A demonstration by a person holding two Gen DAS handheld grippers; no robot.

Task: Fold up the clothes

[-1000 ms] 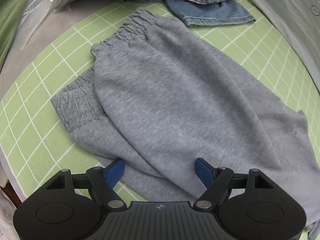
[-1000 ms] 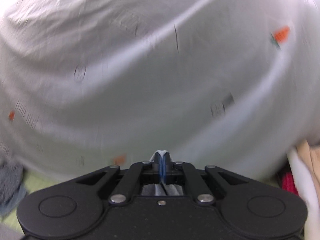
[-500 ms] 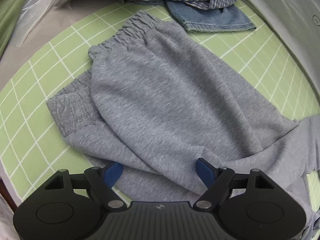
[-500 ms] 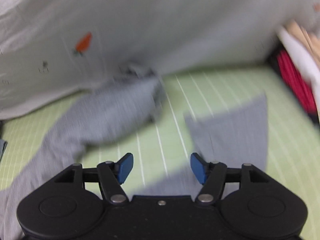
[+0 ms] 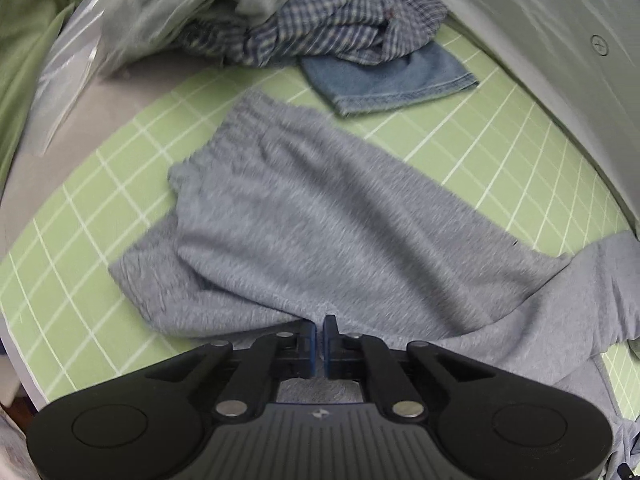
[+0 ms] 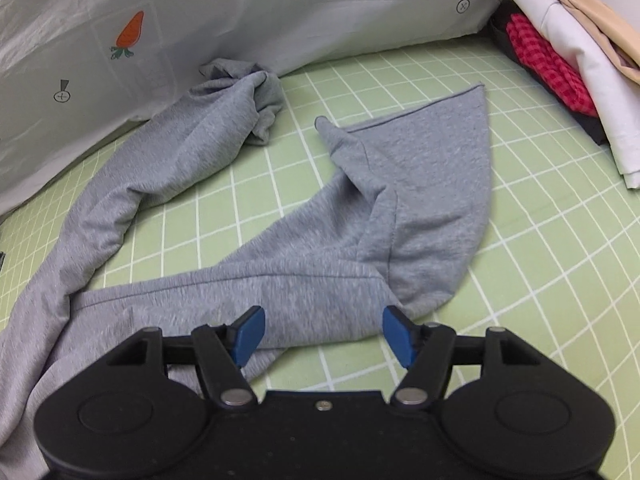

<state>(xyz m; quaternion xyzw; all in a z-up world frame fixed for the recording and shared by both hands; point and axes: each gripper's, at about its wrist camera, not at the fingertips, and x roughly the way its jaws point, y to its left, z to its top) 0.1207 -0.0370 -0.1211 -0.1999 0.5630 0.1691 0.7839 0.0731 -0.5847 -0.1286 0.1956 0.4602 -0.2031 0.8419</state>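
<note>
We see the grey sweatpants spread across the green gridded mat on the worktop, waistband end toward the far left, legs running off to the right. Our left hand-held gripper has its blue pads pressed nearly together on the near edge of the sweatpants — clenched on the fabric. Beyond lie a folded denim piece and a crumpled plaid shirt. In the right wrist view, our right hand-held gripper is spread wide and released, just above one pant leg; the other leg bunches against a white sheet with a carrot print. A stack of folded clothes sits at the far right.
</note>
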